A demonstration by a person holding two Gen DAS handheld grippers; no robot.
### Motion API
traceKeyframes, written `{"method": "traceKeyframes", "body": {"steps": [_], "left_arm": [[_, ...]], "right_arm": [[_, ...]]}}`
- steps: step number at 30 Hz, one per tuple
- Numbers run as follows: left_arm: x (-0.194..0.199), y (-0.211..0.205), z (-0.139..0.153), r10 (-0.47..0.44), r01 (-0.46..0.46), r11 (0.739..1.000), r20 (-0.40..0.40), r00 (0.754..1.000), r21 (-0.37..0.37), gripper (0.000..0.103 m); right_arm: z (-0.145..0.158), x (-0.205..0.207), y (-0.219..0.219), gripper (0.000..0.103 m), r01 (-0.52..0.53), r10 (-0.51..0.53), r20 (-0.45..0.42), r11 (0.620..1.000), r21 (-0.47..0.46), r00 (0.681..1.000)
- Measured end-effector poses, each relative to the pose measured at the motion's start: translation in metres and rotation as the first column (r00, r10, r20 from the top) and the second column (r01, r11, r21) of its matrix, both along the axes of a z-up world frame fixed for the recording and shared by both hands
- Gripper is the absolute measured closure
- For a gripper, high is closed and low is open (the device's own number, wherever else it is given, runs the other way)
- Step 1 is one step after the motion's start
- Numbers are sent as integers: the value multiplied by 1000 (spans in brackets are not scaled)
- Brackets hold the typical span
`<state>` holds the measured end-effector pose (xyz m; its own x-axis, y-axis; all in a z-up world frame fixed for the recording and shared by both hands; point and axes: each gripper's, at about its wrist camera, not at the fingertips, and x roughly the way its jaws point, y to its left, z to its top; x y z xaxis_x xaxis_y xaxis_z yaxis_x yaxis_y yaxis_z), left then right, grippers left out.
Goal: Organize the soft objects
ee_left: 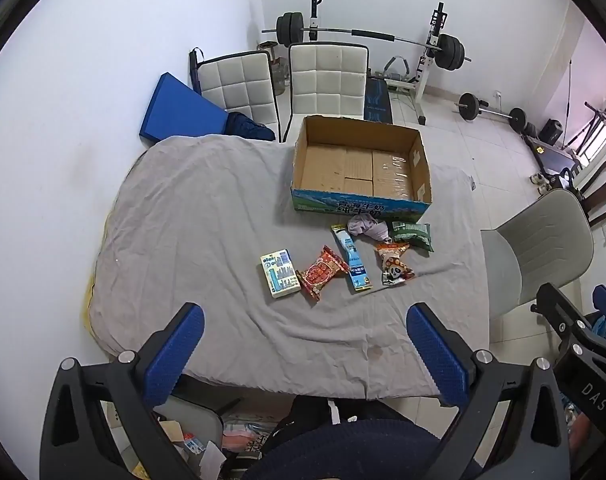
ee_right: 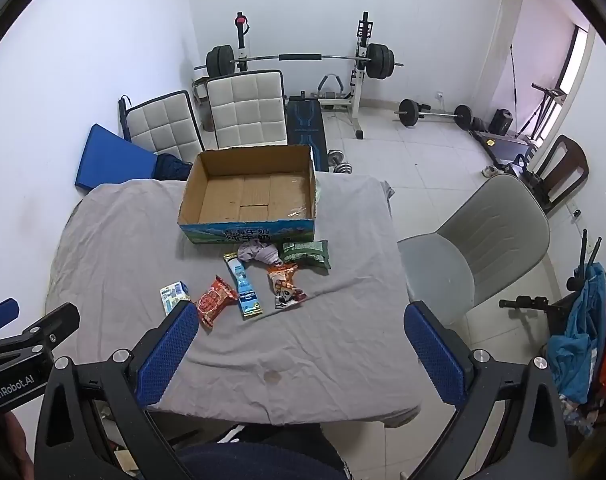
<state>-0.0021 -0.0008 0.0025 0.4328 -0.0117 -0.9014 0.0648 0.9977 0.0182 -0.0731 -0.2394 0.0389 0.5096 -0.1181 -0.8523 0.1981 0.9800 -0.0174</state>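
Left wrist view, left to right: left gripper (ee_left: 305,352) low at 6 o'clock, blue pads spread wide, nothing between them, hanging above the near edge of the grey-sheeted table (ee_left: 191,216). Out ahead toward 12 o'clock, a loose row: tissue pack (ee_left: 280,274) at 11 o'clock of the pads, then red snack bag (ee_left: 322,273), blue sachet (ee_left: 353,260), panda snack bag (ee_left: 395,266), with a crumpled lilac cloth (ee_left: 366,229) and a green packet (ee_left: 411,235) just behind, beside the front wall of the empty cardboard box (ee_left: 361,199). None boxed yet.

Right wrist view, left to right: right gripper (ee_right: 299,350) likewise spread wide and empty, above the near table edge; tissue pack partly hidden behind its left pad, red snack bag just beyond that pad at 11 o'clock, remaining soft things toward 12 o'clock, box further out.

Risks from here, judged:
- Puffed foil bags likely to squirt out of closing pads if pinched off-centre or too near a sealed edge
- Blue sachet lying flat on wrinkled sheet; easy to gather sheet along with it and drag neighbours
- Cloth touching the sachet tip and green packet; lifting one may tug another
- Both grippers close together at 6 o'clock; reaching for neighbouring bags could bump frames
- Low release over the box wall could catch the rim and shove the box toward the far edge
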Motion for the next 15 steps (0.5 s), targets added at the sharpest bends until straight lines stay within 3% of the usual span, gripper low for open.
{"method": "traceKeyframes", "body": {"steps": [15], "left_arm": [[3, 3, 1, 2, -2, 1000, 9, 1000, 6, 0]], "right_arm": [[-9, -2, -2, 0, -11, 11, 10, 1000, -7, 1000]]}}
